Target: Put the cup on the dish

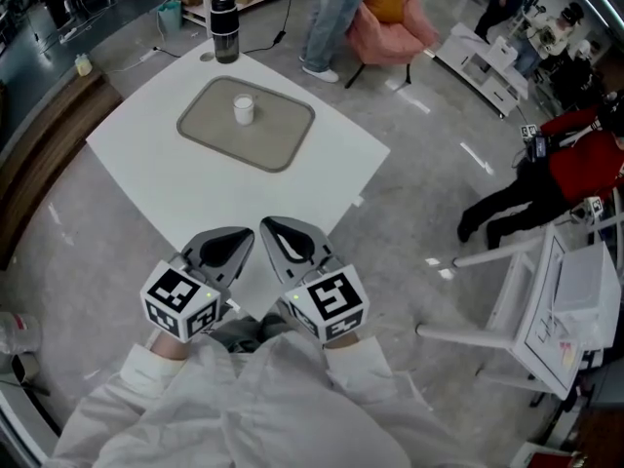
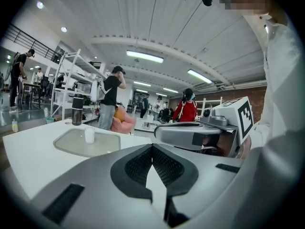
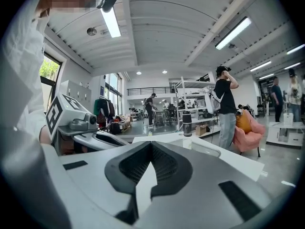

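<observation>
A small white cup stands upright on the grey dish, a flat rounded tray on the far half of the white table. The left gripper view shows the same cup on the dish, well ahead of the jaws. In the right gripper view the cup shows small at the dish. My left gripper and right gripper hover side by side over the table's near corner, close to my body. Both are shut with nothing between their fingers, far from the cup.
A black bottle stands at the table's far corner, beyond the dish. A person stands past the table beside a pink chair. White racks and a person in red are on the floor to the right.
</observation>
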`<action>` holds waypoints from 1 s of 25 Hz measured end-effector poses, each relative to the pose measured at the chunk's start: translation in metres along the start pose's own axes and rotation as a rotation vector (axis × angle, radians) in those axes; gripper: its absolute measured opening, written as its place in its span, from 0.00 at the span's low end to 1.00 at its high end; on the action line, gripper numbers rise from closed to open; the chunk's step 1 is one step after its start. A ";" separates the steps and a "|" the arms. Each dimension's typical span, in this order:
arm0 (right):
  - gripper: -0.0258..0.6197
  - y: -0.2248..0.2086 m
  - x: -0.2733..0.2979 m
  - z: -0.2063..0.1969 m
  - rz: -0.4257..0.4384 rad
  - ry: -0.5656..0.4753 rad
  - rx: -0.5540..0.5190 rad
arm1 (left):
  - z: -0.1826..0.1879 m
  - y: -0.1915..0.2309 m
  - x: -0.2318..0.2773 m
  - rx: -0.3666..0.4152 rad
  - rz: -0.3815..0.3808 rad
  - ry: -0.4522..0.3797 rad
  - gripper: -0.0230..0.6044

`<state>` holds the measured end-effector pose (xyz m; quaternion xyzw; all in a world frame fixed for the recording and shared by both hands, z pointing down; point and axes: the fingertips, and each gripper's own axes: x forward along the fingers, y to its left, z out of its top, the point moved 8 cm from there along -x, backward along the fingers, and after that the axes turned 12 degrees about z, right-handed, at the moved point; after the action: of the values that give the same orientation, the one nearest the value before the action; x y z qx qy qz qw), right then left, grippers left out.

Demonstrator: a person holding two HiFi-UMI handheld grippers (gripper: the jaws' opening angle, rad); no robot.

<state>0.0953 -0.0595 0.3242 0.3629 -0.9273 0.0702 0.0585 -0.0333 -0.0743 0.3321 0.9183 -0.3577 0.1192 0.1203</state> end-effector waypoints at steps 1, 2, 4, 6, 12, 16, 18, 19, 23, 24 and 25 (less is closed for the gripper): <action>0.06 0.004 0.002 0.000 0.004 -0.004 0.009 | -0.002 0.000 -0.002 -0.001 -0.005 0.003 0.05; 0.06 0.009 0.004 0.001 0.004 -0.006 0.021 | -0.003 0.000 -0.005 -0.003 -0.009 0.006 0.05; 0.06 0.017 0.007 0.001 0.003 -0.002 0.036 | -0.005 0.001 -0.010 -0.010 -0.011 0.007 0.05; 0.06 0.023 0.010 0.001 0.005 0.009 0.044 | -0.006 0.005 -0.013 -0.019 -0.010 0.007 0.05; 0.06 0.032 0.014 0.004 -0.003 0.022 0.059 | -0.005 0.019 -0.022 -0.046 0.011 0.003 0.05; 0.06 0.035 0.015 0.005 0.001 0.022 0.051 | -0.007 0.023 -0.026 -0.056 0.025 -0.002 0.05; 0.06 0.035 0.016 0.005 0.001 0.025 0.046 | -0.008 0.027 -0.026 -0.070 0.036 -0.004 0.05; 0.06 0.034 0.016 0.004 0.000 0.026 0.045 | -0.008 0.028 -0.026 -0.075 0.040 -0.005 0.05; 0.06 0.033 0.015 0.002 0.004 0.036 0.044 | -0.008 0.030 -0.026 -0.078 0.050 -0.011 0.05; 0.06 0.033 0.015 0.001 0.007 0.039 0.045 | -0.008 0.029 -0.026 -0.076 0.051 -0.011 0.05; 0.06 0.034 0.014 -0.001 0.008 0.042 0.044 | -0.009 0.028 -0.025 -0.075 0.051 -0.009 0.05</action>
<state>0.0622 -0.0444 0.3244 0.3588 -0.9256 0.0985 0.0696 -0.0720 -0.0757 0.3363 0.9042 -0.3860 0.1045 0.1501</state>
